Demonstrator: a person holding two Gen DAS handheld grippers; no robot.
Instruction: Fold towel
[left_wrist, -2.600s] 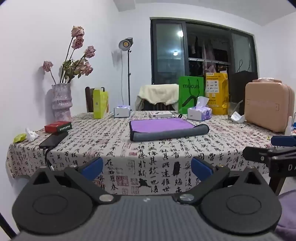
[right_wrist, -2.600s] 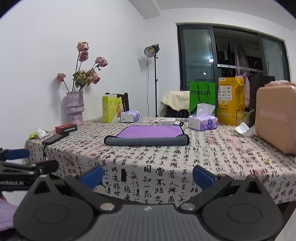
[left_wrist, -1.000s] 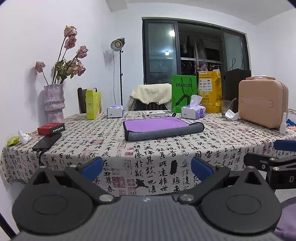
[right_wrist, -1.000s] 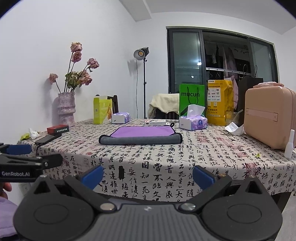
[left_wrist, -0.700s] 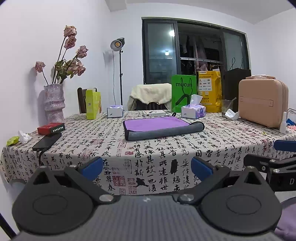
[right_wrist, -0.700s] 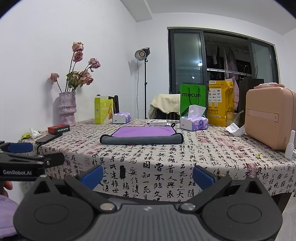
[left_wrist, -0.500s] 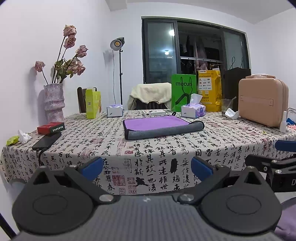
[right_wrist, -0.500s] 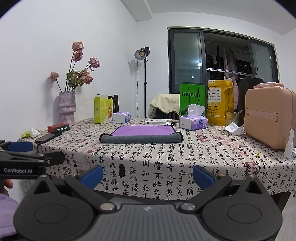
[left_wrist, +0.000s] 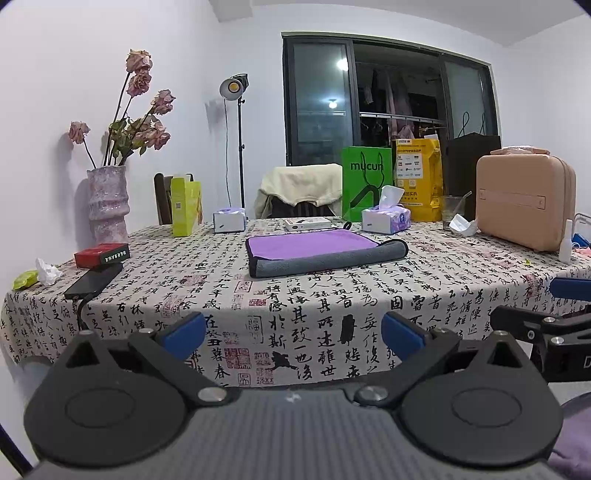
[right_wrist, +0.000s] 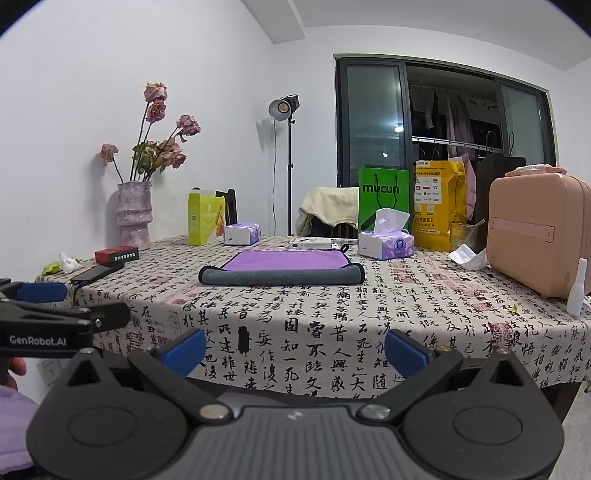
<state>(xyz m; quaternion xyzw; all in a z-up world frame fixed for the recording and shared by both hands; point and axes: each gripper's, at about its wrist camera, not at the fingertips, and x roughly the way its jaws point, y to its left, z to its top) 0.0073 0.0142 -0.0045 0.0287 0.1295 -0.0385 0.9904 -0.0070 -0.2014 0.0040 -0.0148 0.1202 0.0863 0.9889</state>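
A folded towel (left_wrist: 317, 251), purple on top with a grey rolled front edge, lies flat near the middle of the table; it also shows in the right wrist view (right_wrist: 284, 268). My left gripper (left_wrist: 293, 334) is open and empty, held in front of and below the table's near edge, well short of the towel. My right gripper (right_wrist: 295, 349) is open and empty at about the same distance, to the right of the left one. Each gripper shows at the edge of the other's view.
The table has a calligraphy-print cloth (left_wrist: 303, 310). On it stand a vase of dried roses (left_wrist: 109, 203), a red box (left_wrist: 101, 254), a black phone (left_wrist: 92, 280), tissue packs (left_wrist: 386, 219), bags and a pink case (left_wrist: 524, 206).
Both grippers have drawn back and dropped a little from the table since 2.6 s ago; in the last half second they barely move. The towel has not moved.
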